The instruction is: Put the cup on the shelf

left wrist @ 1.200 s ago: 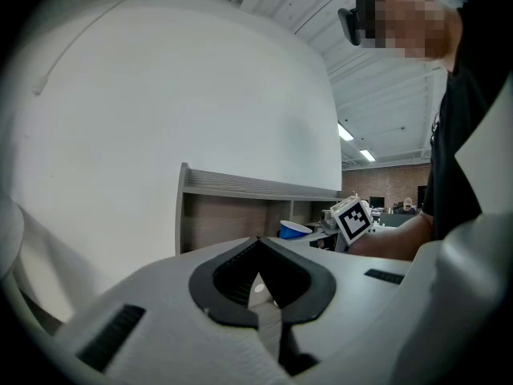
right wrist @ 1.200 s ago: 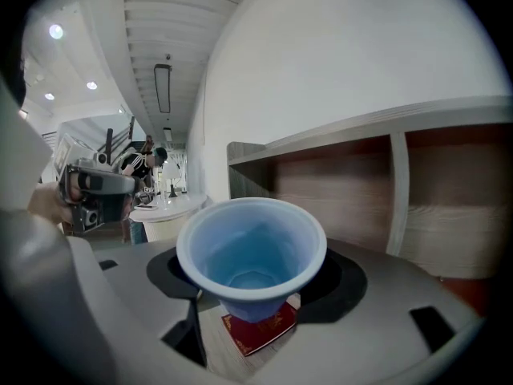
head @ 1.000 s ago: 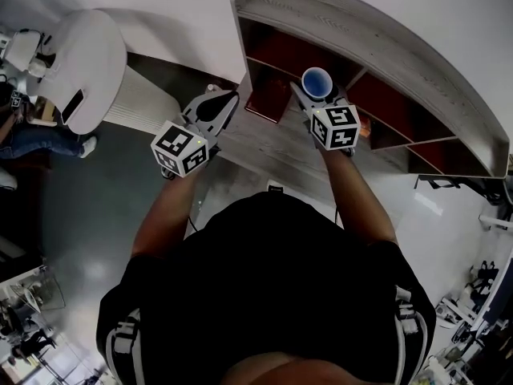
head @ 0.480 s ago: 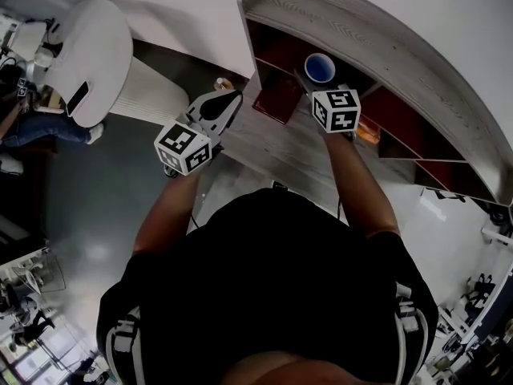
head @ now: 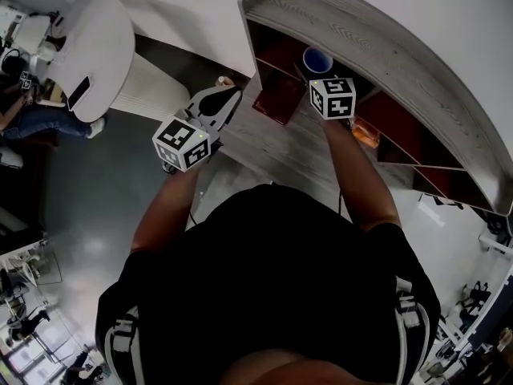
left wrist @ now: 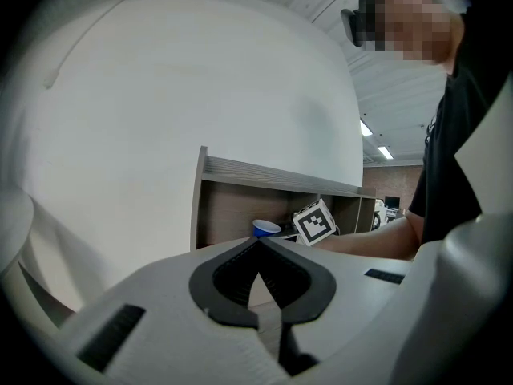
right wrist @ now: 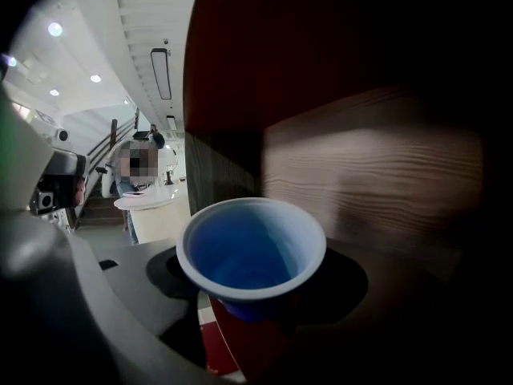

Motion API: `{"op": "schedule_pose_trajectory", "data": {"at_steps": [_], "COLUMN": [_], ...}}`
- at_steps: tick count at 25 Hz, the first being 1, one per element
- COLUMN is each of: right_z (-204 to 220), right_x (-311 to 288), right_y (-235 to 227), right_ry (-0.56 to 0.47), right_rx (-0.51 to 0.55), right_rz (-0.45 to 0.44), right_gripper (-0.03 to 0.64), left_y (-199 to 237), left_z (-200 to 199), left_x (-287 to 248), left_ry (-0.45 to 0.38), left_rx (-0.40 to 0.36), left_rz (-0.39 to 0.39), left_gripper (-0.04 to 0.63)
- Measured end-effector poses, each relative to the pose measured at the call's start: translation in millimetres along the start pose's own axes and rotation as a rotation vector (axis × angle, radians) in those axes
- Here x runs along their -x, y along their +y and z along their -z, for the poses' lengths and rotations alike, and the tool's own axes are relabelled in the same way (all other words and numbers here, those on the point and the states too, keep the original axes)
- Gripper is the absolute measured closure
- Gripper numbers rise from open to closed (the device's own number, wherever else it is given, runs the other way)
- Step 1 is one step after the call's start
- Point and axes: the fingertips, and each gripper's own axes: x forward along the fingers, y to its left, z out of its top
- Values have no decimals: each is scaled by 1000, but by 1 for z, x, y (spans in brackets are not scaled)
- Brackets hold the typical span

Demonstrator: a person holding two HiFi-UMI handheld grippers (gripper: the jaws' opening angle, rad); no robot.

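Blue cup point(right wrist: 251, 255): upright, inside left-end compartment of wooden shelf point(head: 362, 35)
Right gripper point(head: 316, 72): jaws clamped on Blue cup, reaching into compartment
Left gripper point(left wrist: 258, 245): jaws together, nothing between, outside shelf's left end

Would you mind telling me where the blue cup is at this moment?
The blue cup is upper right of centre in the head view, held upright in the right gripper, inside the left-end compartment of the shelf.
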Motion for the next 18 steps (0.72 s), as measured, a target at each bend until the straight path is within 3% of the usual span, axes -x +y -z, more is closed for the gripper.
{"op": "schedule_pose_trajectory", "data": {"at_steps": [12, 18], "right_z": [10, 18], "right_x": [-18, -24], "right_y": [0, 11], "right_ry": [78, 100], "right_rx": [100, 128], "right_rz": [-35, -74], "right_gripper": [310, 268], "left_y": [-6, 0], "left_z": [-4, 0], "left_x": [1, 13], "left_ry": [-13, -16], "left_rx": [-2, 19], "left_rz": [-5, -36], "left_gripper": [580, 580]}}
